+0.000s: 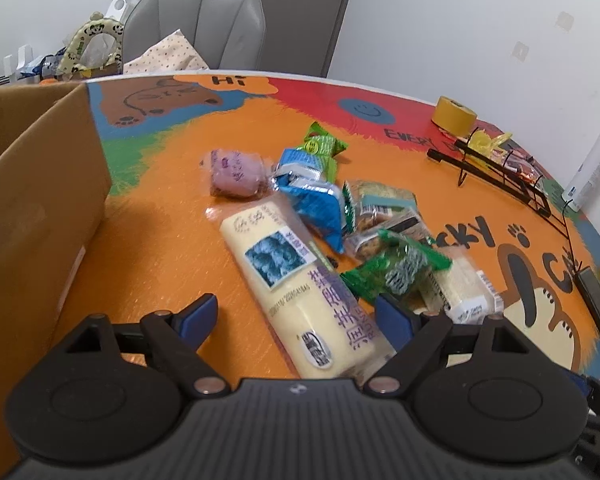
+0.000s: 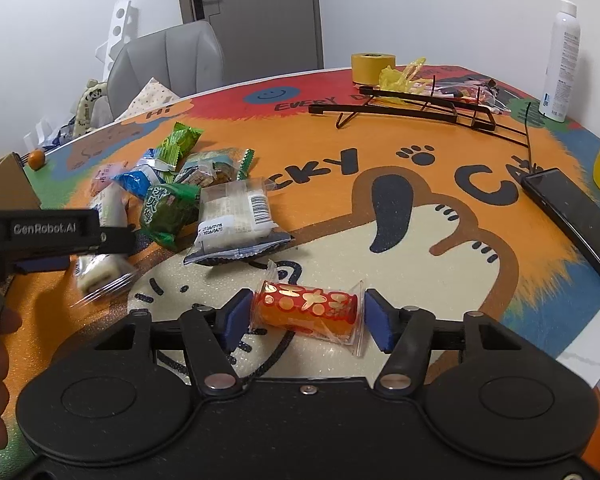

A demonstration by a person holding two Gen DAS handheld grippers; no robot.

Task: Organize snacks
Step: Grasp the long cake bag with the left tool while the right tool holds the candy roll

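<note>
Snacks (image 1: 340,216) are lying piled mid-table (image 2: 420,240). Left gripper (image 1: 296,316) is standing wide open astride a long cream packet (image 1: 296,284), pads clear; right gripper (image 2: 306,316) is bracketing a red-orange roll (image 2: 306,310), wrapper ends brushing its pads, grip uncertain

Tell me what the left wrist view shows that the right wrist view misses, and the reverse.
Only the left wrist view: the left gripper open over the long cream packet, with the cardboard box wall alongside.

Only the right wrist view: the right gripper straddling the red-and-gold wrapped snack, with a gap visible beside at least one pad, and a dark phone.

Both: the snack pile including the blue packet, the yellow tape roll, the black wire rack and the white bottle.
</note>
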